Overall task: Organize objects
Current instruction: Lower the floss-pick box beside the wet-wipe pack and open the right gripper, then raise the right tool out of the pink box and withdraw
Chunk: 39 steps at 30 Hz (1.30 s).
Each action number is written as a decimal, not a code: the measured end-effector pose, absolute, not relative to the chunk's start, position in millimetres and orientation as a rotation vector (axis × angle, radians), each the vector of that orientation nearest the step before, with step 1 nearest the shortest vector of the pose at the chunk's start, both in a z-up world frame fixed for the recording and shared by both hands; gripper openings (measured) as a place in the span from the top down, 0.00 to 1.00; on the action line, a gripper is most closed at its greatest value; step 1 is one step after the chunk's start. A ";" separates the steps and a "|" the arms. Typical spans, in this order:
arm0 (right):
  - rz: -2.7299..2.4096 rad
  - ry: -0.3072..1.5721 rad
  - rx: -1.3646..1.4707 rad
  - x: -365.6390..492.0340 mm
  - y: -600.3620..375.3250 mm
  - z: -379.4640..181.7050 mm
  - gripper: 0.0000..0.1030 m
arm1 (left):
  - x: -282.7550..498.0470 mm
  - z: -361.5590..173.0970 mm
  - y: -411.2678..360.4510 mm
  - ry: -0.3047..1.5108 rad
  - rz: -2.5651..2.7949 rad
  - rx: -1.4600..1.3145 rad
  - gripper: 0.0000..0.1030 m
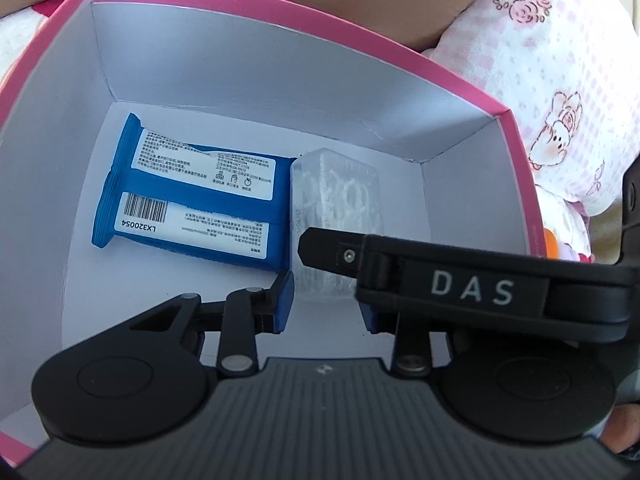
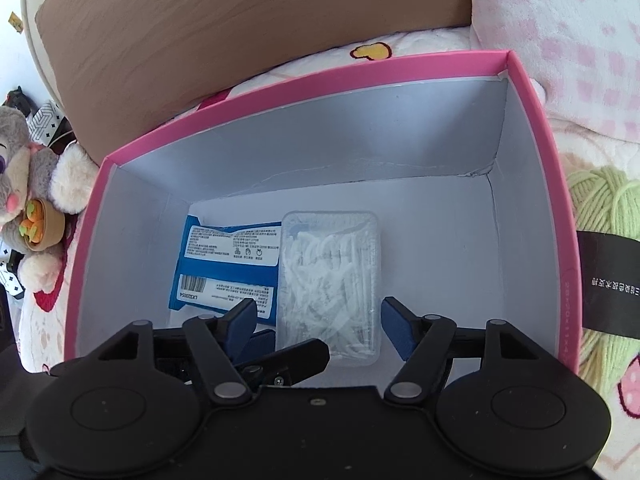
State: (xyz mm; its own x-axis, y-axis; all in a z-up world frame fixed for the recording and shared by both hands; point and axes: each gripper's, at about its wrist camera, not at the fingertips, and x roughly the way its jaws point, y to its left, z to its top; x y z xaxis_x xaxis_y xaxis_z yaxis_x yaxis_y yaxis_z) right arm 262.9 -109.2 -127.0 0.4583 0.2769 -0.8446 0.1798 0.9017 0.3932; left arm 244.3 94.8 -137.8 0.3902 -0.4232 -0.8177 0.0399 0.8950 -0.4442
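- Closest to us, the right gripper (image 2: pixel 320 322) hangs spread open over the clear plastic case of white floss picks (image 2: pixel 330 280), pads clear of it.
- The left gripper (image 1: pixel 326 300) looks nearly closed on nothing; the right's black "DAS" finger (image 1: pixel 460 280) blocks one pad.
- Case sits on the pink cardboard box (image 2: pixel 280 80) floor, touching a blue wipes pack (image 2: pixel 224 264).
- Outside: green yarn (image 2: pixel 600 200), grey plush bunny (image 2: pixel 24 168).
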 end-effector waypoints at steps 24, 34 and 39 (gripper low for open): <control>0.100 1.056 0.459 246.9 -114.2 -116.2 0.54 | 242.4 -138.7 80.9 1.130 -0.321 -0.343 0.70; 0.092 1.005 0.341 247.6 -107.4 -102.7 0.54 | 238.9 -132.1 90.8 1.111 -0.242 -0.306 0.71; 0.094 0.899 0.260 223.1 -110.3 -74.4 0.52 | 231.1 -124.0 96.6 1.091 -0.229 -0.317 0.71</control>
